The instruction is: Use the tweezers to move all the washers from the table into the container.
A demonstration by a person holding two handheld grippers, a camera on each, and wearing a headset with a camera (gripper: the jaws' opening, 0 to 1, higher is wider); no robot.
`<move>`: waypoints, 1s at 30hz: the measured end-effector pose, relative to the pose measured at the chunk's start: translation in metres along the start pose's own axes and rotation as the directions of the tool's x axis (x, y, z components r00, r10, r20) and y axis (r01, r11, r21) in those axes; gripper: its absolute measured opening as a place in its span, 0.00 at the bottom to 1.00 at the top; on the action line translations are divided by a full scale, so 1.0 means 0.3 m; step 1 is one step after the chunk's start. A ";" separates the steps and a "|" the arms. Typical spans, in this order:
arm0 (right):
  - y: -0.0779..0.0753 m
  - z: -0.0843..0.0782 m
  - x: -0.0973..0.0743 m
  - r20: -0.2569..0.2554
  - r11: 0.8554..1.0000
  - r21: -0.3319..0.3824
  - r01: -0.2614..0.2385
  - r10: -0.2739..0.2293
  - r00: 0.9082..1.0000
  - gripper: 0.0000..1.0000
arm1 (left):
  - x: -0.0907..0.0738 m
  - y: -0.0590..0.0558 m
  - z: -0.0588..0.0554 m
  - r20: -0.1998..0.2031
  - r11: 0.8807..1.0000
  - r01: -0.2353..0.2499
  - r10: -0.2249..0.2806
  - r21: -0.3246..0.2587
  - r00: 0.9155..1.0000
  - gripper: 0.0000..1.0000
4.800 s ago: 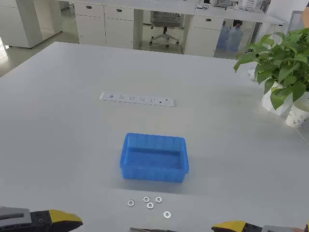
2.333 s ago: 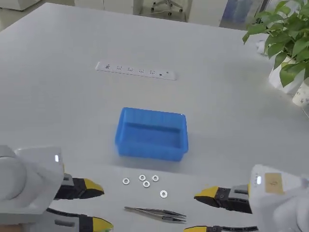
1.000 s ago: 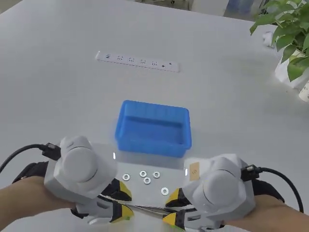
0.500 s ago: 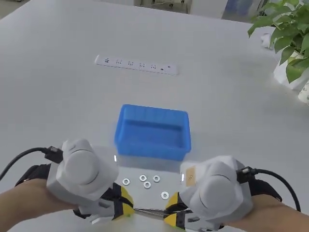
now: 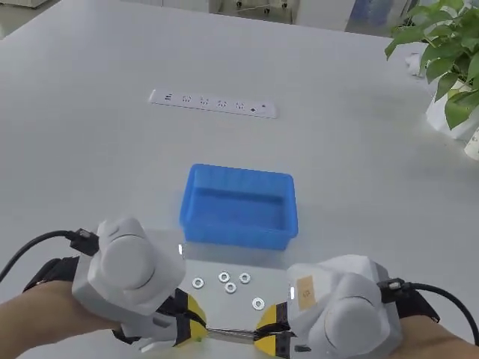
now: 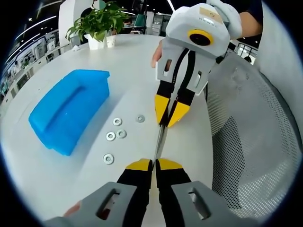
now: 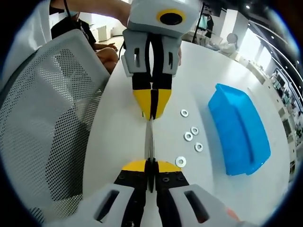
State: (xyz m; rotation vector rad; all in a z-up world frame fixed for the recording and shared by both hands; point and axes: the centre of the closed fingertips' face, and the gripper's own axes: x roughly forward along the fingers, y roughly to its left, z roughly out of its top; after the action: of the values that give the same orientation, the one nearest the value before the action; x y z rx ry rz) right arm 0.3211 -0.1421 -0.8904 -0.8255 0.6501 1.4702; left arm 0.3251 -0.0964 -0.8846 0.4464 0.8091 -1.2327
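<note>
Slim metal tweezers [image 5: 228, 331] lie along the table's near edge. My left gripper [image 5: 191, 329] is shut on one end and my right gripper [image 5: 264, 336] on the other, tips facing each other. In the left gripper view the tweezers [image 6: 160, 142] run from my left gripper [image 6: 154, 165] to the right gripper [image 6: 171, 113]. The right gripper view shows the same tweezers [image 7: 149, 137] between my right gripper [image 7: 150, 166] and the left gripper [image 7: 151, 106]. Several washers [image 5: 230, 287] lie loose between the tweezers and the blue container [image 5: 239, 206].
A white power strip [image 5: 213, 102] lies beyond the container. A potted plant [image 5: 441, 45] stands at the far right. A mesh chair [image 6: 246, 156] sits just off the table's near edge, close behind the grippers.
Both grippers came in from the sides and went from open around the tweezers to shut on their two ends. The washers and container stayed put.
</note>
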 end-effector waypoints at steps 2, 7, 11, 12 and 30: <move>0.001 0.000 0.000 0.010 1.000 0.002 0.013 -0.013 1.000 0.05 | -0.004 0.002 -0.008 -0.010 1.000 -0.003 0.003 0.017 1.000 0.08; 0.008 -0.004 -0.006 0.027 1.000 0.006 0.024 -0.024 0.999 0.05 | 0.004 0.000 -0.009 -0.014 0.999 0.003 -0.002 0.051 1.000 0.11; 0.007 -0.010 -0.012 0.037 0.999 0.019 0.030 -0.031 0.999 0.05 | 0.010 -0.008 -0.006 -0.017 0.999 0.015 -0.014 0.034 1.000 0.07; 0.008 -0.008 -0.014 0.040 0.999 0.020 0.031 -0.032 0.999 0.05 | 0.011 -0.011 -0.005 -0.017 0.999 0.018 -0.017 0.036 1.000 0.07; -0.009 0.046 -0.050 0.140 0.997 0.042 0.069 -0.075 0.987 0.06 | -0.153 -0.058 0.157 0.120 0.976 -0.057 0.032 0.209 0.992 0.05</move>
State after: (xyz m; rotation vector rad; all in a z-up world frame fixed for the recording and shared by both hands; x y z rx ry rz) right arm 0.3220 -0.1395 -0.8700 -0.7025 0.5340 1.4327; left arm 0.3175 -0.1046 -0.8175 0.5575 0.5674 -1.2966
